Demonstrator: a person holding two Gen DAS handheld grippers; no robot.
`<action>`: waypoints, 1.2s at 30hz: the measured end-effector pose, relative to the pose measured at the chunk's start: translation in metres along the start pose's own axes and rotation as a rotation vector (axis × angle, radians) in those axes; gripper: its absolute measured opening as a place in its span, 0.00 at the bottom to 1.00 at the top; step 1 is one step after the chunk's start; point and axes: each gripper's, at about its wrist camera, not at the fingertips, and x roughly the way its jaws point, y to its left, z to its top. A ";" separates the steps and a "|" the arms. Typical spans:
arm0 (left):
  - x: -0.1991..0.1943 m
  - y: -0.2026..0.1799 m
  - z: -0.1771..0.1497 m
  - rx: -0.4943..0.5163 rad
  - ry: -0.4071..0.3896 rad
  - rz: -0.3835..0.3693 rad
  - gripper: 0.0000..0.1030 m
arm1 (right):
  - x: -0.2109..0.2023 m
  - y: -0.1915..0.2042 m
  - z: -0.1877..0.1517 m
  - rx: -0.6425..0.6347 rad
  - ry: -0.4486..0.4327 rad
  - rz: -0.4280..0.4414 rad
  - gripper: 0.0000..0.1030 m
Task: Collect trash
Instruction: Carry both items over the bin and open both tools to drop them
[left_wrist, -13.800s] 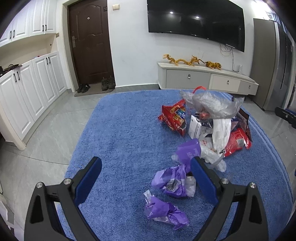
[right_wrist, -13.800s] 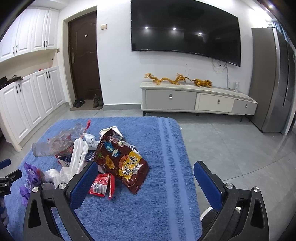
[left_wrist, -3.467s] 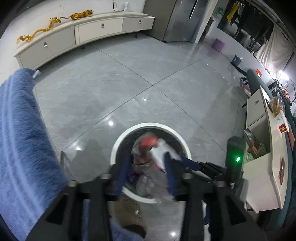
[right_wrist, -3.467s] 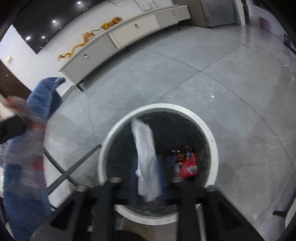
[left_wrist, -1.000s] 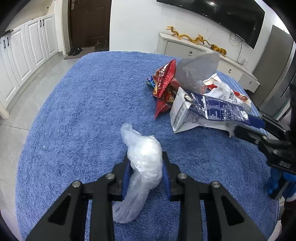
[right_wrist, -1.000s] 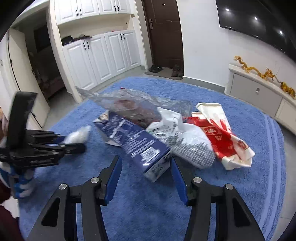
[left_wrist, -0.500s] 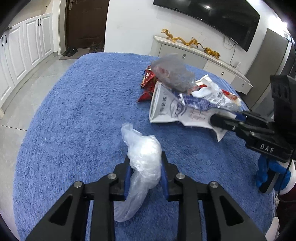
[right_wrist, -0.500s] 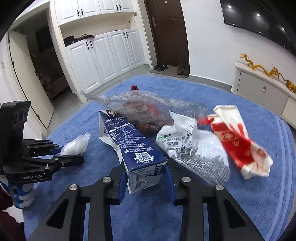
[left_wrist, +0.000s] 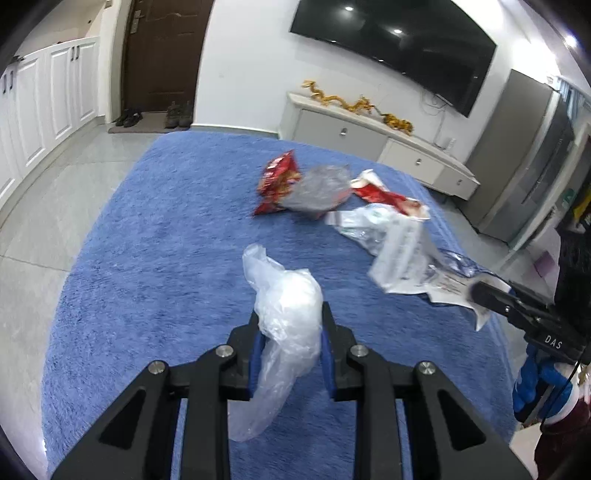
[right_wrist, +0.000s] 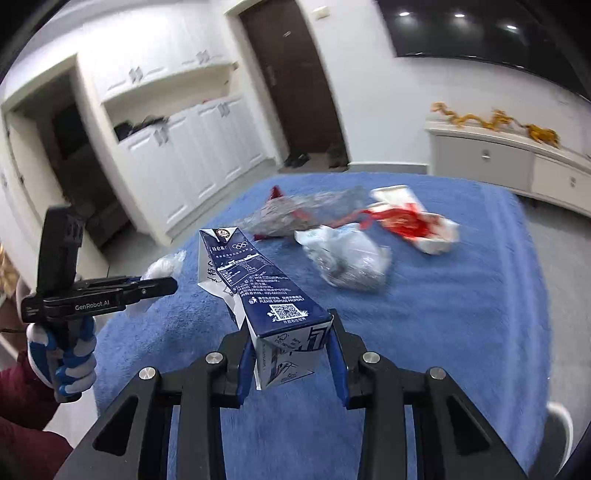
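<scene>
- Trash: six pieces in view, two held up and four lying in a loose heap on the blue rug (left_wrist: 155, 258).
- Left tool (left_wrist: 290, 343): clamped on a crumpled clear plastic bag (left_wrist: 286, 314), soft and wrinkled, its tail hanging down below the pads; it is held above the rug, on the near side of the heap.
- Right tool (right_wrist: 290, 349): its pads press on the base of one milk carton (right_wrist: 258, 291), a dark blue and white paperboard box, creased, with a torn white flap; the carton tilts up and away toward the heap, off the rug.
- Heap on the rug: one shiny red snack packet (left_wrist: 277, 182), one grey translucent plastic bag (left_wrist: 319, 192) touching it, one red and white paper wrapper (left_wrist: 384, 194) just beside that, and one white printed plastic bag (left_wrist: 365, 223) nearest the tools.
- Rug: deep, fuzzy pile, edge curved in the fisheye view, laid on glossy grey floor tiles (left_wrist: 40, 206).
- Beyond the heap: one low white cabinet (left_wrist: 373, 146) with gold dragon figures on top, one dark screen (left_wrist: 395, 46) on the wall, one brown door (left_wrist: 162, 55) with shoes at its foot.
- A gloved hand (right_wrist: 68, 354), blue and white, with a dark red sleeve, grips the left tool's handle.
</scene>
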 end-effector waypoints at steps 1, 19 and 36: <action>-0.001 -0.006 0.001 0.012 0.000 -0.012 0.24 | -0.010 -0.005 -0.004 0.014 -0.013 -0.014 0.32; 0.091 -0.338 0.008 0.524 0.187 -0.389 0.24 | -0.195 -0.203 -0.138 0.461 -0.068 -0.644 0.32; 0.220 -0.468 -0.015 0.534 0.364 -0.416 0.49 | -0.161 -0.295 -0.210 0.674 0.029 -0.682 0.42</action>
